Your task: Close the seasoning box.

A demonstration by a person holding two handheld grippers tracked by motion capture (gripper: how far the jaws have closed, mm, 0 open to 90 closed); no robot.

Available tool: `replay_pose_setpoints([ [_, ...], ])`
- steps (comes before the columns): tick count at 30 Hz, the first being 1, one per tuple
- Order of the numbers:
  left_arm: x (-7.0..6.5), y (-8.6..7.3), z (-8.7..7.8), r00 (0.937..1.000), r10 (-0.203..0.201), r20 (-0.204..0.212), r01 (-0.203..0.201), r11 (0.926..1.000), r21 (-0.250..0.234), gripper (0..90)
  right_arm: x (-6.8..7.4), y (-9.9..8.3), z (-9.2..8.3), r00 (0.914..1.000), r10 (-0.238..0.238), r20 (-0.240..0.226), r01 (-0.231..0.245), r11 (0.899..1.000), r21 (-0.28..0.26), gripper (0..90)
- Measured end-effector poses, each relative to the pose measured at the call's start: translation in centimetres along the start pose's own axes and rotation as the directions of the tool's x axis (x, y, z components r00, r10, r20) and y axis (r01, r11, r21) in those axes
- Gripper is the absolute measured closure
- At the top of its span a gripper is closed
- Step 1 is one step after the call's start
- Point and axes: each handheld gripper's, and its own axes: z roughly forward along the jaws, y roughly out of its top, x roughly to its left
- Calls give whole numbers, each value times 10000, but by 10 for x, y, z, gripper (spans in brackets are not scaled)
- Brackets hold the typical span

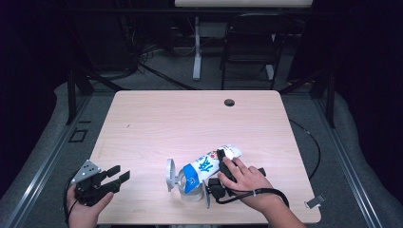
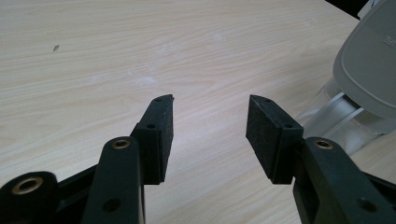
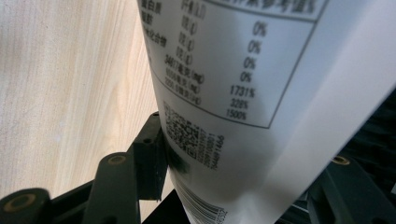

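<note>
- The right hand (image 1: 244, 180) is lying low over the near edge of the tabletop (image 1: 157, 123), knuckles up, with the right gripper (image 1: 219, 167) reaching toward the far left.
- Its jaws are clamping the white pouch (image 1: 209, 166) across its width.
- The pouch is lying tilted, long axis running from far right down to near left, its lower end resting in a clear container (image 1: 187, 183) with a grey lid (image 1: 169, 175).
- The left gripper (image 1: 119, 175) is resting at the near-left corner, jaws standing wide and holding nothing.
</note>
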Motion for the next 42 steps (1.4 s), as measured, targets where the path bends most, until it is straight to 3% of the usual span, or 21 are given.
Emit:
replay_pose_setpoints([
  [42,1,-1,0,10000,-23,1,23,10000,28,517,2,2,0,9995,-183,240,182,9998,19,462],
])
